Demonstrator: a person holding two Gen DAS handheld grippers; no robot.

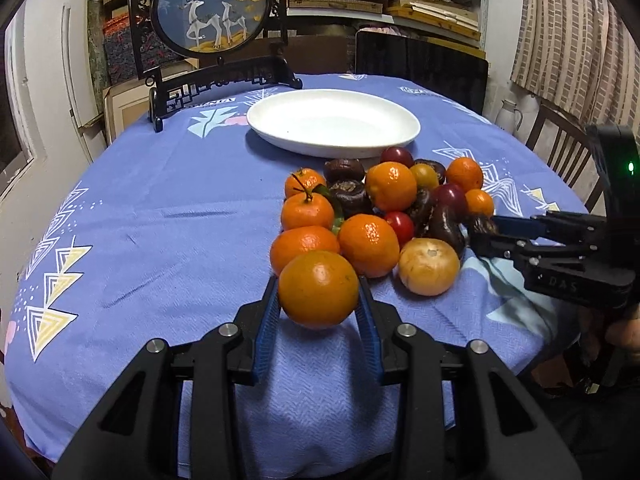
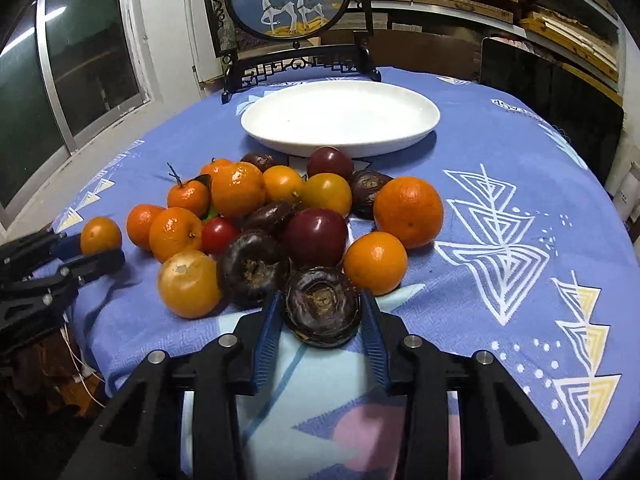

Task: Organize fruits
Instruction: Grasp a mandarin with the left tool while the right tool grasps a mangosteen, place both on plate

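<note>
Left wrist view: left gripper (image 1: 319, 304) fingers closed onto a round orange mandarin (image 1: 318, 288), apparently just clear of the blue patterned cloth on the counter (image 1: 160, 240). Right gripper (image 2: 322, 314) fingers bracket a dark brown wrinkled round fruit (image 2: 322, 306) at the near edge of the mixed fruit pile (image 2: 280, 216); contact likely, firm grip unconfirmed. Lift straight, carry over the pile without nudging neighbours. White oval plate (image 2: 416, 132) behind the pile holds nothing yet.

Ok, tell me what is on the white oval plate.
Nothing shows on the white oval plate: its inner surface is bare in both views. The pile of orange, red and dark brown fruits lies on the blue patterned tablecloth in front of it. The pile's far fruits cover part of its near rim.
</note>
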